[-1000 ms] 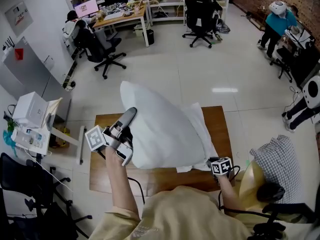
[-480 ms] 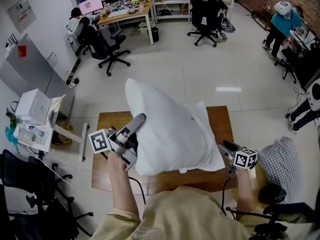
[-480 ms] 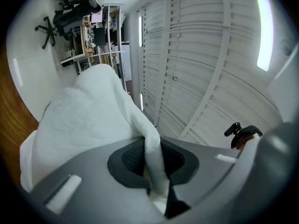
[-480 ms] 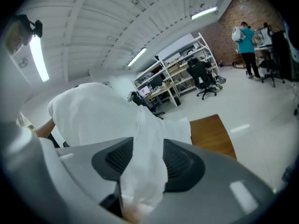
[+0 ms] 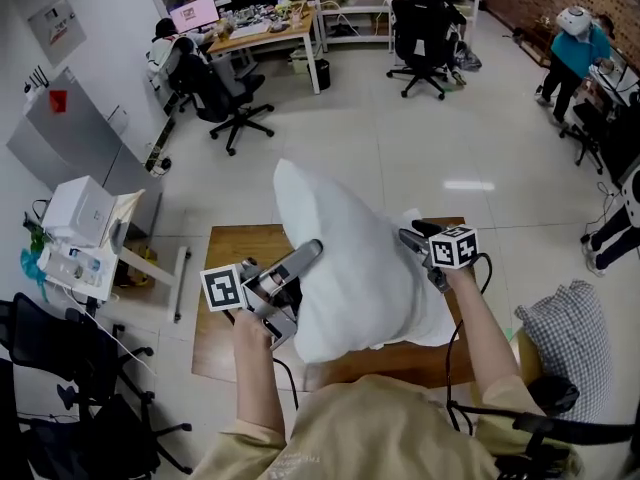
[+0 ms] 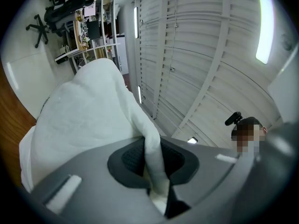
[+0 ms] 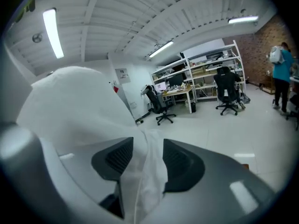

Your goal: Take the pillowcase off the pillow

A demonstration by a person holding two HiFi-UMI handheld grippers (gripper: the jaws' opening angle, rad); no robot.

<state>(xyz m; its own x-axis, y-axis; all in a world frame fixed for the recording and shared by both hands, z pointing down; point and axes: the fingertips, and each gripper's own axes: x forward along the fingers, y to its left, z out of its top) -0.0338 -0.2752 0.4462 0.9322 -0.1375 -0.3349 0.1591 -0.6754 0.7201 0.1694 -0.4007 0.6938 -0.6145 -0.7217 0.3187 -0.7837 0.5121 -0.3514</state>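
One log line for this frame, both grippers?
left gripper: shut on pillow edge, held up over table | right gripper: fingers just opened, pillowcase fabric between, unclamped

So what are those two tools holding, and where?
The left gripper pinches a side fold of the puffy white pillow. The right gripper has just been opening its fingers; the thin white pillowcase edge lies between them, seemingly unclamped.

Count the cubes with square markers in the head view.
2. One marker cube sits at the left side of the white pillow; the other is at the pillow's right edge. None appears hidden.
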